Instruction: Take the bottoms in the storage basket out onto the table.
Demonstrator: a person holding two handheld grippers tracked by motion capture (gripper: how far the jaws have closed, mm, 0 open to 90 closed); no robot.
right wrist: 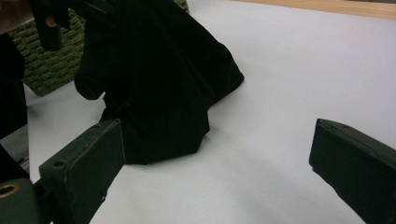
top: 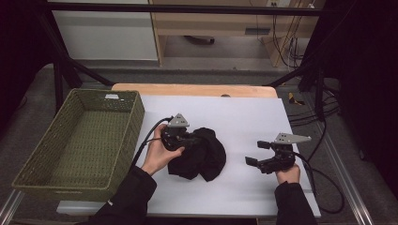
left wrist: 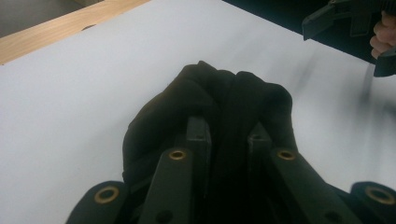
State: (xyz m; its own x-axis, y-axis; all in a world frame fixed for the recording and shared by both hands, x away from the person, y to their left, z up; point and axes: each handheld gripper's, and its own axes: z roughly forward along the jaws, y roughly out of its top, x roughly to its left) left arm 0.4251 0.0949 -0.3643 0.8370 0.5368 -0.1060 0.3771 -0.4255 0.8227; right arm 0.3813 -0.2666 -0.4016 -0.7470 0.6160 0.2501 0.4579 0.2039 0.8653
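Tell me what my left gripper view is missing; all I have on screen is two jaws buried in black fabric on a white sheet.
Observer: The high view shows a green woven basket to the left of the black cloth, and nothing lies in it.
Operator: Report the other gripper.
Observer: The right gripper stands with its jaws wide apart and nothing between them, off to the cloth's right on the white sheet.
Operator: Confirm my grip.
Observer: The left gripper enters the cloth from its left edge; in your view its jaws pinch a fold. In the right gripper view most of the cloth rests bunched on the sheet.
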